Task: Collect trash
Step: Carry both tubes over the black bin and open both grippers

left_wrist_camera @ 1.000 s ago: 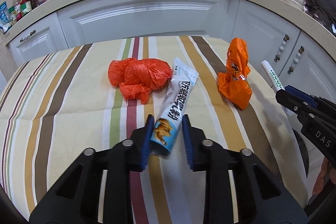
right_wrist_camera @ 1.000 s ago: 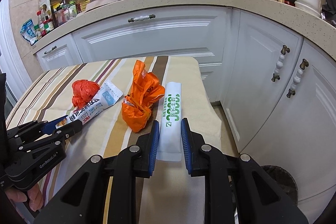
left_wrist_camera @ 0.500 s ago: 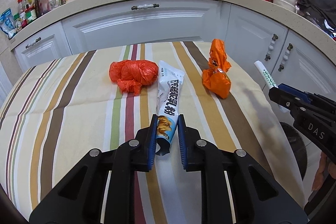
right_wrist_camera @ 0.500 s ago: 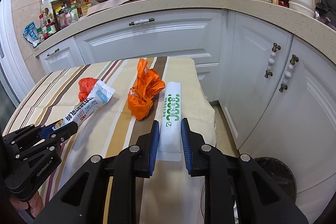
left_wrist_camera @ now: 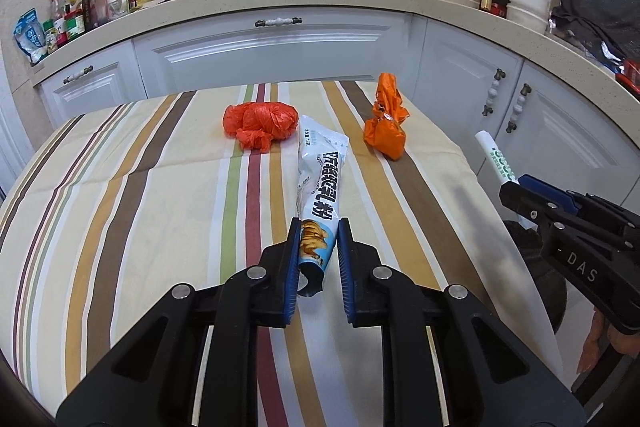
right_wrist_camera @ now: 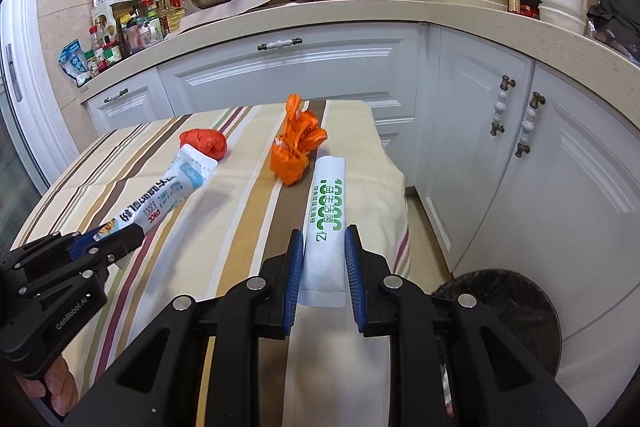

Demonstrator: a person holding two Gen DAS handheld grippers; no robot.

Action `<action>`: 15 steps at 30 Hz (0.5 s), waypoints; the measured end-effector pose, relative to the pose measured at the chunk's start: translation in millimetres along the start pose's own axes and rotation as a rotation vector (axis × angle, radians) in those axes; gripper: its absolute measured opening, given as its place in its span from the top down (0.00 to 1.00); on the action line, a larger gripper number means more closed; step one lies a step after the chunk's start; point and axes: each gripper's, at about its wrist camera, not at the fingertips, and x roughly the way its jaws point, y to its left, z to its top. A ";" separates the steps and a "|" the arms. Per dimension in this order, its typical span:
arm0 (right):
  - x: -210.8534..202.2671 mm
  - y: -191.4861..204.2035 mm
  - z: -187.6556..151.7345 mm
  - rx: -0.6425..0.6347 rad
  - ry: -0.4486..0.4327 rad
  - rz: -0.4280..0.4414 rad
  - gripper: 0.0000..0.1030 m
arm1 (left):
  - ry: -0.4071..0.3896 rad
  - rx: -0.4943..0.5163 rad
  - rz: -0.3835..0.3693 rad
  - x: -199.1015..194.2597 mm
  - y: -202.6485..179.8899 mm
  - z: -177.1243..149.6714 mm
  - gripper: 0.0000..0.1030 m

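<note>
On the left, the left gripper [left_wrist_camera: 318, 255] is clamped on the near end of a blue-and-white snack packet [left_wrist_camera: 320, 179], whose far end slants up over the striped desk [left_wrist_camera: 120, 187] toward the crumpled red plastic bag [left_wrist_camera: 260, 123] lying further back. That grip is low on a limp wrapper, so it looks best to carry it slowly and level, since a quick swing could let the long free end flop or slip from the pads. Toward the middle-right of the desk the knotted orange bag [right_wrist_camera: 296, 151] waits, untouched, just beside the tip of the white sachet with green print [right_wrist_camera: 326, 223]. The right gripper [right_wrist_camera: 320, 267] is closed on that sachet's near end. Furthest right, on the floor beside the desk, sits the dark round bin [right_wrist_camera: 516, 291], apparently the goal. A sound way on is to bring each packet fully over the bin's mouth before opening, right gripper first as it is nearer, and keep the two grippers from crossing.
</note>
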 end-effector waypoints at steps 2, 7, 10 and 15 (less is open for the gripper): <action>-5.3 -0.6 -5.1 0.001 0.001 -0.006 0.78 | -0.004 0.000 -0.006 -6.5 -1.9 -4.4 0.83; -21.6 -7.4 -14.1 0.010 -0.007 -0.033 0.78 | -0.008 0.006 -0.027 -20.5 -9.3 -14.8 0.84; -31.4 -14.6 -18.9 0.019 -0.014 -0.055 0.78 | -0.014 0.018 -0.045 -27.2 -18.0 -17.5 0.84; -43.8 -29.9 -26.2 0.042 -0.023 -0.093 0.78 | -0.026 0.051 -0.089 -35.9 -40.4 -19.3 0.84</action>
